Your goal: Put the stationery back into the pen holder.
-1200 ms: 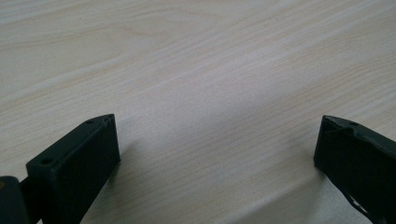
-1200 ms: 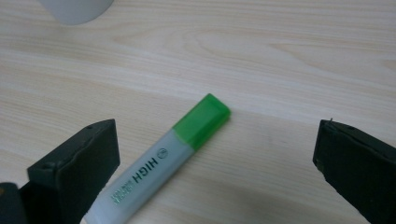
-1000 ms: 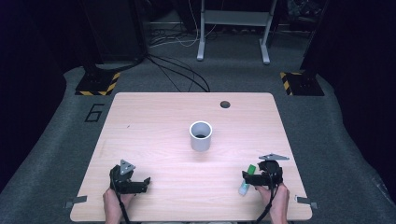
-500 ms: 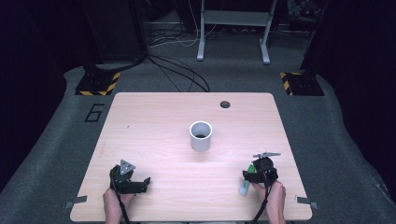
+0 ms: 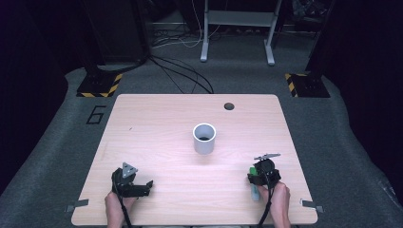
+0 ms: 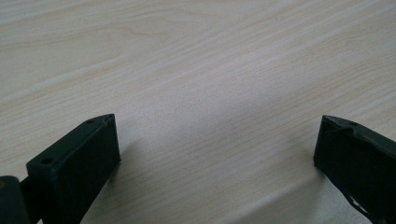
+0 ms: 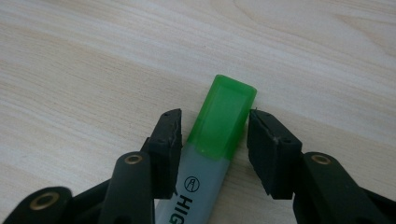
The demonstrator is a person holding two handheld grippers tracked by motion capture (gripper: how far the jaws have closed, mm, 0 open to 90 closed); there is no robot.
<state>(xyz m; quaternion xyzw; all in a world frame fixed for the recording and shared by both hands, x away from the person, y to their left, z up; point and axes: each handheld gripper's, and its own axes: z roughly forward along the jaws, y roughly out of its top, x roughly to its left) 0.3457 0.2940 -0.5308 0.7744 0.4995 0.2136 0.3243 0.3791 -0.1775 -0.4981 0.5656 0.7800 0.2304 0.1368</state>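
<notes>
Now you are narrowing your right gripper (image 7: 214, 128) around the green-capped highlighter (image 7: 219, 126), low and right of centre on the wooden table (image 5: 161, 128) in the high view. Its jaws have just been closing from a wide spread, and the pen's cap is lying between them. In the right gripper view the left pad is sitting against the cap's edge, while a thin sliver of wood is showing between the cap and the right pad, so you are bracketing the pen rather than squeezing it. By the look of it, you are moving from approach to grasp, with the lift yet to come.

Meanwhile you are resting your left gripper (image 6: 217, 140) at the lower left of the high view, jaws spread wide over bare wood and holding nothing. The grey cup (image 5: 204, 138) is standing upright at the middle of the table, well apart from both hands and a likely home for the pen.
</notes>
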